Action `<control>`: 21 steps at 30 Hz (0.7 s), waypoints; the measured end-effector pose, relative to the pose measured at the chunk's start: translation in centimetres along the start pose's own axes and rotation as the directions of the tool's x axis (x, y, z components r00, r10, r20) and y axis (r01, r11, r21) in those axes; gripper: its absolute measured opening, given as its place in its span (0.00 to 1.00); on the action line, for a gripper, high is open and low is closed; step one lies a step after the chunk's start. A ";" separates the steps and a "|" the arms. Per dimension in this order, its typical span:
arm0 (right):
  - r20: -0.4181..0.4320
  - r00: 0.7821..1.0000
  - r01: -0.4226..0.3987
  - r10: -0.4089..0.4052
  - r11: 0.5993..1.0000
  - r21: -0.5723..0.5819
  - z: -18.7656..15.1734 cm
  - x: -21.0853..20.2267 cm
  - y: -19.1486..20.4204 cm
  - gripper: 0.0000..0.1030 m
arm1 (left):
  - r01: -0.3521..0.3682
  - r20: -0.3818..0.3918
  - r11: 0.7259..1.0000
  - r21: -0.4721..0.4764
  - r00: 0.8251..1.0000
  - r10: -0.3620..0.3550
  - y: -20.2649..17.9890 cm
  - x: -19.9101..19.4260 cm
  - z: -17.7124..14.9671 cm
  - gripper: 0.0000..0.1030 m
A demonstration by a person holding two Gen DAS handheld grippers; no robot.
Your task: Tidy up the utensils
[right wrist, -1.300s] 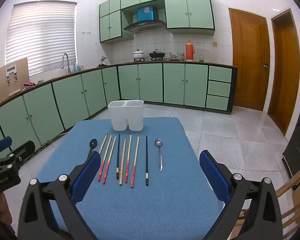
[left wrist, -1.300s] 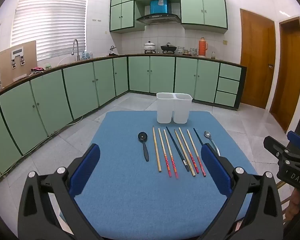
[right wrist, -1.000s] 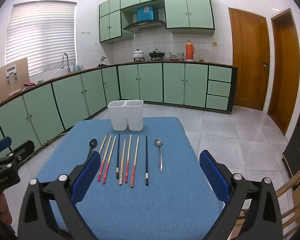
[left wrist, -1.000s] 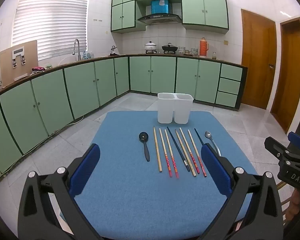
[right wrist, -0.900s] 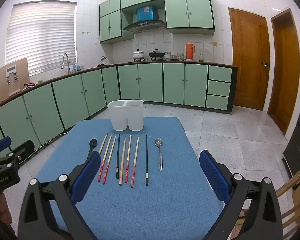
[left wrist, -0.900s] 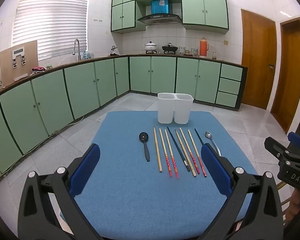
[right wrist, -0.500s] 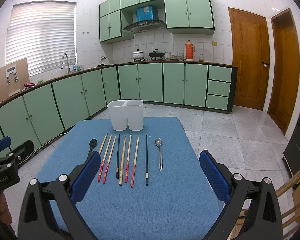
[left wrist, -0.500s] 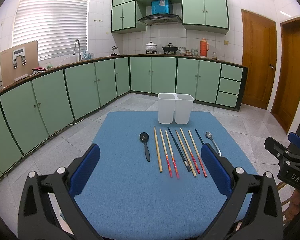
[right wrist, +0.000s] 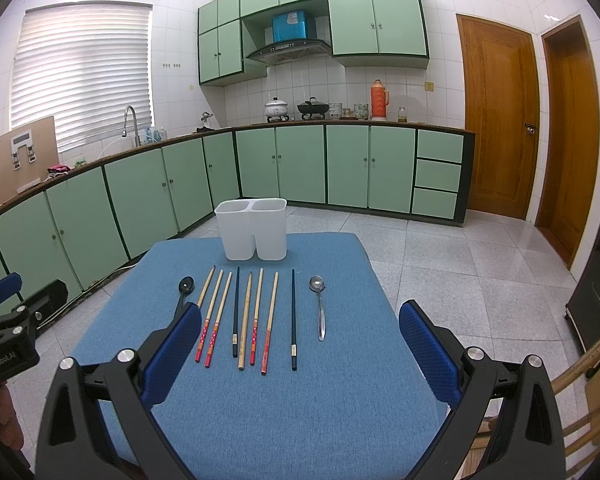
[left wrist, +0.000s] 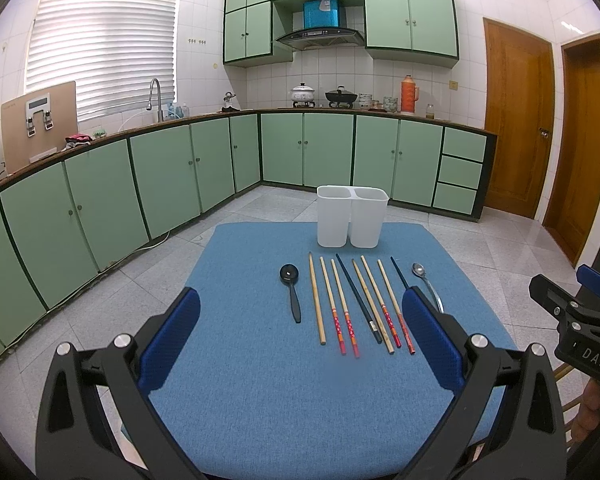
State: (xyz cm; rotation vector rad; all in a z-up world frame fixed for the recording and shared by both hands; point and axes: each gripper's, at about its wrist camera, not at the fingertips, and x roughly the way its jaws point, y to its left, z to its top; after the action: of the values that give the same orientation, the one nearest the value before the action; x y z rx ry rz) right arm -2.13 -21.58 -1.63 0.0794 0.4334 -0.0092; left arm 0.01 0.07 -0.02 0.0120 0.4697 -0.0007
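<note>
A white two-compartment holder [left wrist: 352,222] [right wrist: 252,228] stands at the far end of a blue table [left wrist: 260,392] [right wrist: 340,400]. In front of it lie a black spoon [left wrist: 291,286] [right wrist: 185,286], several chopsticks [left wrist: 360,304] [right wrist: 244,316] in a row, wooden, red-tipped and dark, and a metal spoon [left wrist: 422,276] [right wrist: 319,304]. My left gripper [left wrist: 300,336] is open and empty above the near part of the table. My right gripper [right wrist: 300,340] is open and empty, also short of the utensils.
Green cabinets and a counter run along the left and back walls. Tiled floor surrounds the table. Two wooden doors [right wrist: 496,120] are at the right. A wooden chair [right wrist: 588,392] stands by the table's near right corner.
</note>
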 end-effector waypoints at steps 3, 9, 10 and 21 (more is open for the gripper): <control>0.000 1.000 0.000 0.000 1.000 0.000 0.0 0.0 0.0 0.94 | 0.000 0.000 1.000 0.001 1.000 0.000 0.0 0.0 0.0 0.95; 0.000 1.000 0.000 0.000 1.000 0.001 0.0 0.0 0.0 0.94 | 0.000 0.000 1.000 0.001 1.000 0.000 0.0 0.0 0.0 0.95; -0.001 1.000 0.000 0.000 1.000 0.001 0.0 0.0 0.0 0.94 | -0.001 0.000 1.000 0.001 1.000 0.001 0.0 0.0 0.0 0.95; -0.001 1.000 0.000 0.000 1.000 0.001 -0.1 0.1 0.0 0.94 | -0.001 0.000 1.000 0.002 1.000 0.001 0.0 0.0 0.0 0.95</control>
State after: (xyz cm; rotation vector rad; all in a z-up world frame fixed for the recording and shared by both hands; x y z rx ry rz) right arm -2.02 -21.54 -1.73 0.0801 0.4343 -0.0088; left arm 0.01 0.06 -0.03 0.0144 0.4702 -0.0002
